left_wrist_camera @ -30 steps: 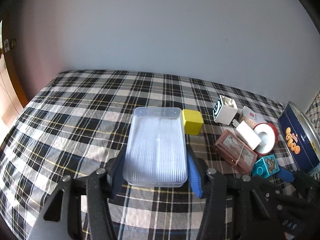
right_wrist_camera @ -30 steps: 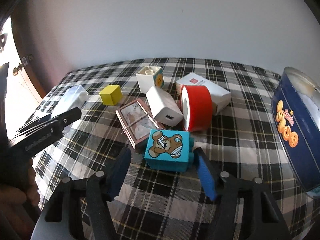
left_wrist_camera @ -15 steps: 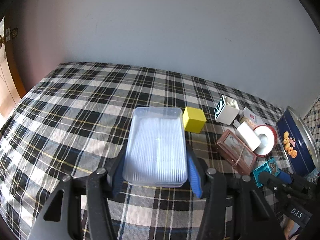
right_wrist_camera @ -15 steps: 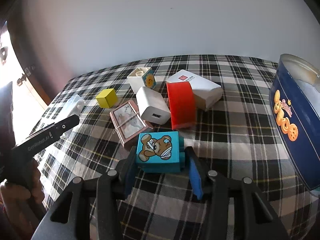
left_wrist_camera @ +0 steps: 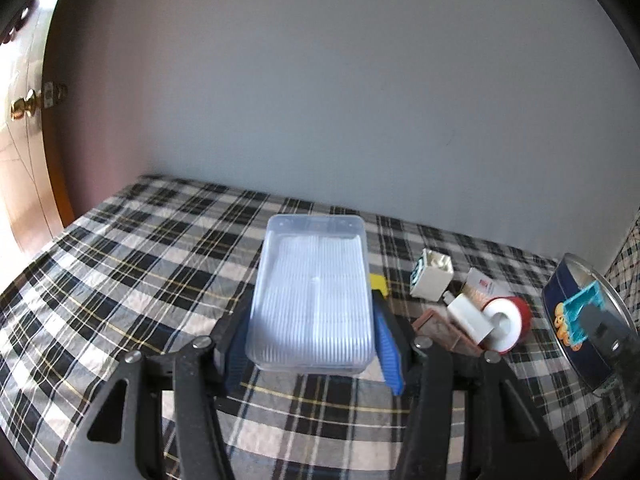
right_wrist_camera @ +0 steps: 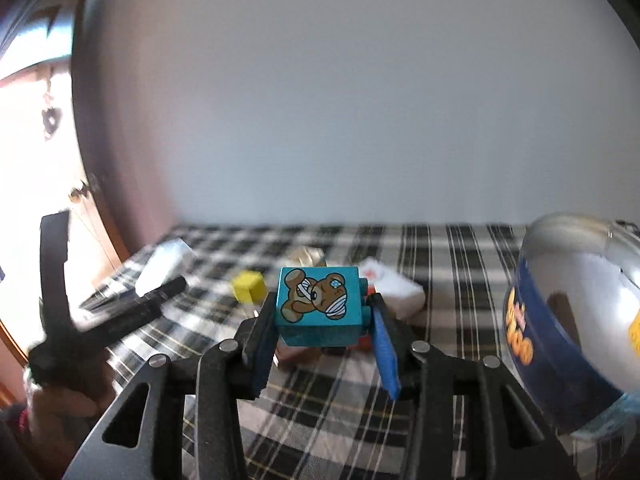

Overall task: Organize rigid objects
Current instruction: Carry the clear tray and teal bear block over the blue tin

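My left gripper (left_wrist_camera: 310, 344) is shut on a clear plastic box (left_wrist_camera: 314, 300) and holds it above the plaid cloth (left_wrist_camera: 140, 280). My right gripper (right_wrist_camera: 324, 336) is shut on a teal bear block (right_wrist_camera: 318, 306), lifted off the cloth beside the blue cookie tin (right_wrist_camera: 568, 344). In the left wrist view the teal block (left_wrist_camera: 582, 308) shows in front of the tin (left_wrist_camera: 576, 328). A yellow cube (right_wrist_camera: 249, 287) sits behind; in the left wrist view the yellow cube (left_wrist_camera: 379, 285) is mostly hidden by the clear box.
A white block (left_wrist_camera: 432, 278), a white charger (left_wrist_camera: 468, 316), a red tape roll (left_wrist_camera: 508, 322), a brown framed box (left_wrist_camera: 440, 330) and a white carton (left_wrist_camera: 482, 286) lie clustered right of centre. A wall runs behind the table and a door (left_wrist_camera: 24, 160) stands at left.
My right gripper closed on the teal bear block and lifted it toward the blue tin. My left gripper raised the clear box off the cloth.
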`<state>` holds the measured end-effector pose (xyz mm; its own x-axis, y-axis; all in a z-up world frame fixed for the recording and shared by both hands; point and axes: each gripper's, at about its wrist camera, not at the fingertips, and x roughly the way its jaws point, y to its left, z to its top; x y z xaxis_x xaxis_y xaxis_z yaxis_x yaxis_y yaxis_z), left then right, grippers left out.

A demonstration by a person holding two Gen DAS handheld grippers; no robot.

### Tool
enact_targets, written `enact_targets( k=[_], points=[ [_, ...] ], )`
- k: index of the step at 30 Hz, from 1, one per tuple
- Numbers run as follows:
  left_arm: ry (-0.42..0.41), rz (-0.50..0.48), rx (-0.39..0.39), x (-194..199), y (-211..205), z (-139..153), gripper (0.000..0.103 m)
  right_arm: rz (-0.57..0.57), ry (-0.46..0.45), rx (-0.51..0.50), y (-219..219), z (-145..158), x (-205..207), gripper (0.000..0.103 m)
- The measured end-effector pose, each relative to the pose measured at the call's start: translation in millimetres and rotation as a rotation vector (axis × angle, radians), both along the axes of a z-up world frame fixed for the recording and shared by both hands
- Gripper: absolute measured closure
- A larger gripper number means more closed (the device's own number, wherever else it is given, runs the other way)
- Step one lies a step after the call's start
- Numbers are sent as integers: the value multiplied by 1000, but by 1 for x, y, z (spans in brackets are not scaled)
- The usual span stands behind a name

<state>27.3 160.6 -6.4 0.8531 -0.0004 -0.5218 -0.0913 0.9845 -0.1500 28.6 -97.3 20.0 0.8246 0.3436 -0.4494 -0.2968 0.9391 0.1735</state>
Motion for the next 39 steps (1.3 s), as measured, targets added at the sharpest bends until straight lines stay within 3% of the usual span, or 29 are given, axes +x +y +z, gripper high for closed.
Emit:
enact_targets(
  k=[5, 12, 25, 39],
  points=[
    [-41, -20, 46, -7, -21, 5, 50, -13, -82, 21, -17, 13, -7, 57],
    [-39, -46, 61, -9, -49, 4, 50, -94, -102, 24, -37, 15, -6, 57],
    [-65, -99, 102, -14, -107, 8, 50, -176, -166, -153, -72, 7, -7, 57],
    [-71, -157, 117, -14, -165, 9, 50, -238, -211, -126, -116, 21, -25, 57]
  ],
)
